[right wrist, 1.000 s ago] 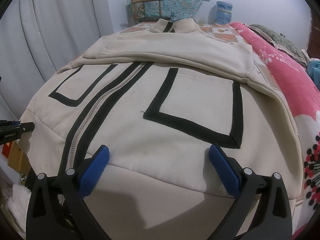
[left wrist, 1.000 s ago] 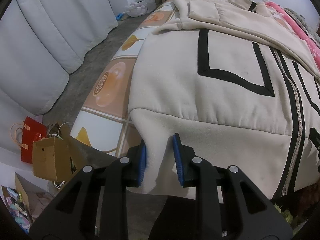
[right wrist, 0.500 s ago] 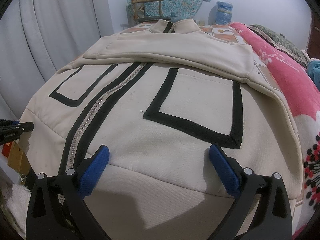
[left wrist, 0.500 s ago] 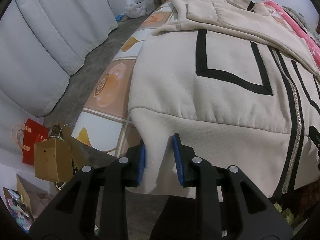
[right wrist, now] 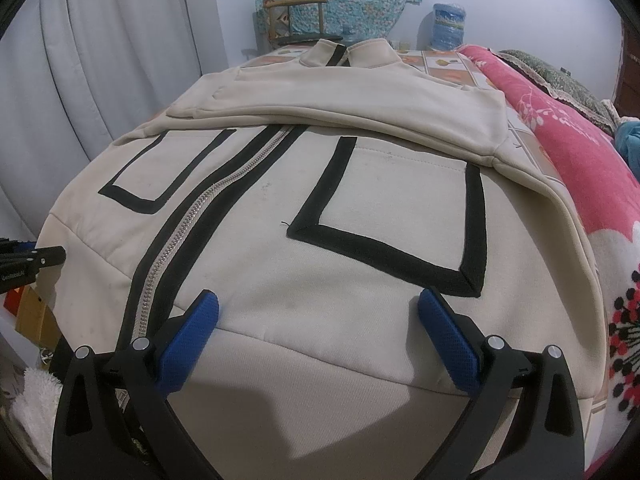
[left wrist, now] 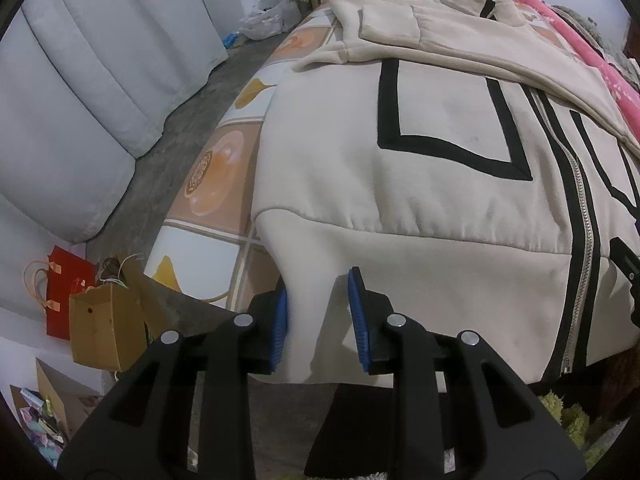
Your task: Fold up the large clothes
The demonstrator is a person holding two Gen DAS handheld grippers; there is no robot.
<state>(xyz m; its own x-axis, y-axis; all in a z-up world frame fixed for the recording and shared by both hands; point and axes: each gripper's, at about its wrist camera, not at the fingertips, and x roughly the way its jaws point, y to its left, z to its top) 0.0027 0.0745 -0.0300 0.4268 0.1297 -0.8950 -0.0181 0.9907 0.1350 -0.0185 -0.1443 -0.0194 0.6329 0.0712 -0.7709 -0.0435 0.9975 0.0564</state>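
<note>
1. Nothing has moved over the last second: the jacket (left wrist: 440,208) lies flat on the bed (left wrist: 224,168), hem at six o'clock.
2. The left gripper (left wrist: 318,316) straddles the hem corner, pads apparently not pressing.
3. The right gripper (right wrist: 318,340) is spread wide over the hem, so the fold has not begun.

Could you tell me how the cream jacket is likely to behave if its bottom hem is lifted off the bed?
The cream jacket will probably flop and drape: its hem already sags over the bed edge. It looks thick and fleecy, so likely heavy for a garment, yet easy to grip. The folded sleeves lie loose on top and may slide off.
</note>
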